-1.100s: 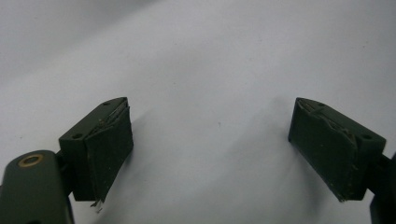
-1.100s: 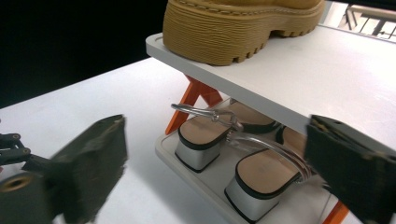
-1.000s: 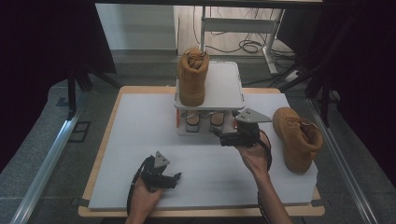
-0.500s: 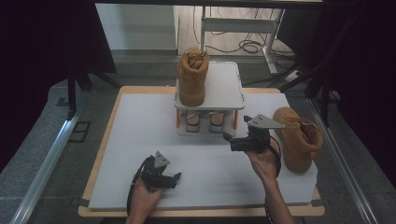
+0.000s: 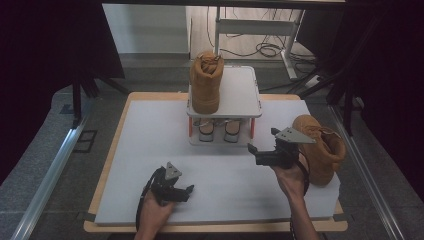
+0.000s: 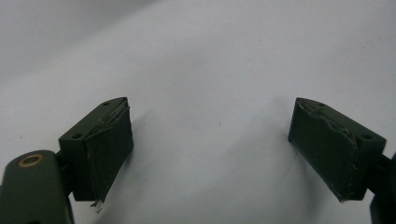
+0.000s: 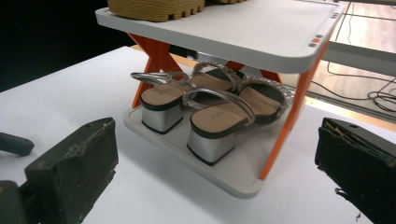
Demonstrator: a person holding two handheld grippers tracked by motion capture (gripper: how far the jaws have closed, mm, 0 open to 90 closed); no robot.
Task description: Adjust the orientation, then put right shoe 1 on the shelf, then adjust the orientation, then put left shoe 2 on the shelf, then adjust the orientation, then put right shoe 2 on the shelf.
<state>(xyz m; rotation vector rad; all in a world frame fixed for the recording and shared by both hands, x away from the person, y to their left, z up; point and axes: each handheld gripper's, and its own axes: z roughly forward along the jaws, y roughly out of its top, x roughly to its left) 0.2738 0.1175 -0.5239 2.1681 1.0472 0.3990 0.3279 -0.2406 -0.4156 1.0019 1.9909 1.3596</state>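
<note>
A white two-shelf shoe rack (image 5: 240,92) with orange legs stands at the back middle of the table. One tan boot (image 5: 205,82) stands upright on its top shelf, at the left. A pair of silver heeled sandals (image 5: 217,129) sits on the lower shelf, close ahead in the right gripper view (image 7: 210,116). A second tan boot (image 5: 320,147) rests on the table at the right. My right gripper (image 5: 261,142) hovers just left of that boot, open and empty, its jaws pointing at the rack (image 7: 261,32). My left gripper (image 5: 187,192) lies low near the front edge, open over bare tabletop (image 6: 210,149).
The white table mat (image 5: 145,145) has free room on its left half and between the two grippers. Metal rails run along both sides of the table. Cables and a desk frame (image 5: 260,30) lie on the floor behind.
My right gripper has drawn back from the front of the rack, rightward and toward the boot on the table. The left gripper has stayed put.
</note>
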